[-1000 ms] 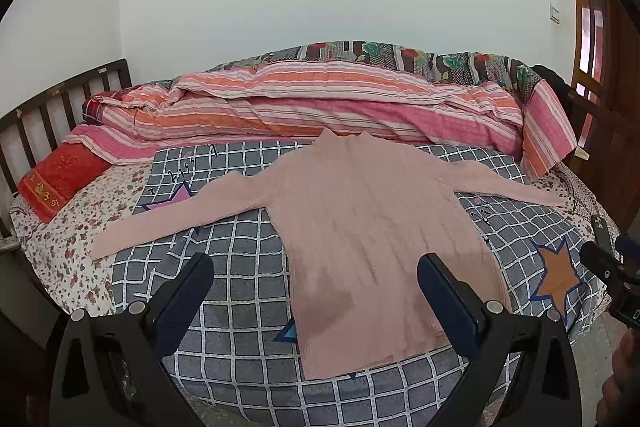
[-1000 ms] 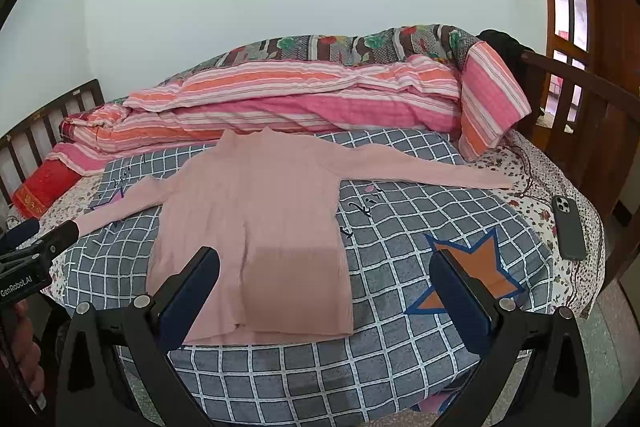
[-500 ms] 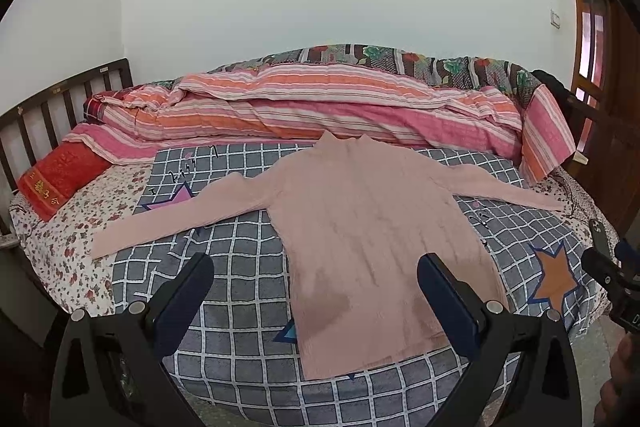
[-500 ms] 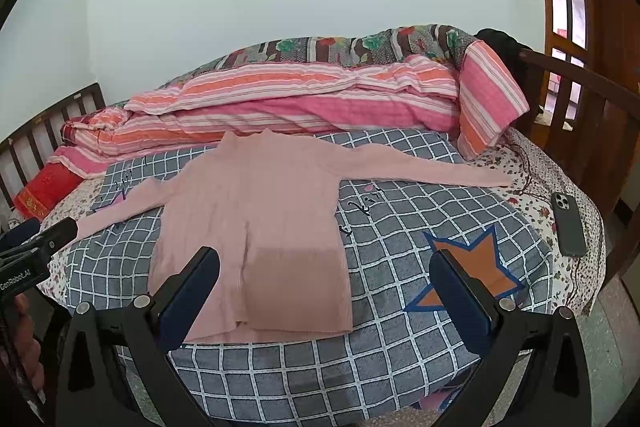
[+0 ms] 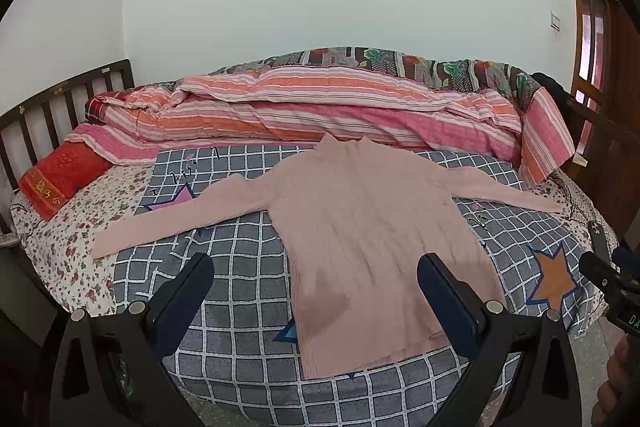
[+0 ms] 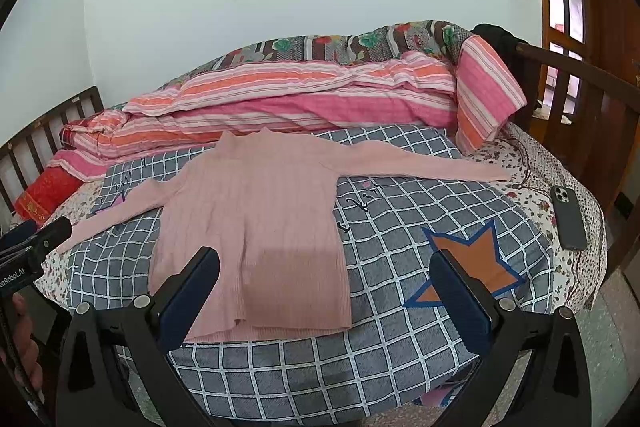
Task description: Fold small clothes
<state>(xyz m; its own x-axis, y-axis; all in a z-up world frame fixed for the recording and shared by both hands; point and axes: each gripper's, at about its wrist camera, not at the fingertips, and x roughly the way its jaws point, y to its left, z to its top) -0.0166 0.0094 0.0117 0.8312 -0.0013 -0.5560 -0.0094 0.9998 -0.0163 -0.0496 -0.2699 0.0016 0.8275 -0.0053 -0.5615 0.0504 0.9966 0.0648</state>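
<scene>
Left wrist | pink sweater (image 5: 372, 227) flat (sleeves spread) beyond left hand-held gripper (image 5: 316, 281) | jaws wide apart, empty

One pink sweater (image 5: 372, 231) lies on one checked blanket (image 5: 248, 267). One striped quilt (image 5: 320, 111), one red pillow (image 5: 60, 179) and one phone (image 6: 568, 217) share the bed. Two claws show, the left claw (image 5: 314, 285) and the right claw (image 6: 325, 277).

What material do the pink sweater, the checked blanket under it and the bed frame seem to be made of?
Pink sweater: probably a soft knit, matte; fine vertical ribs run down the body.
Checked blanket: woven or printed cloth, matte; it drapes over the bed edge. The exact fibre cannot be told.
Bed frame: dark wood, slightly glossy; it has slats and rails.
</scene>
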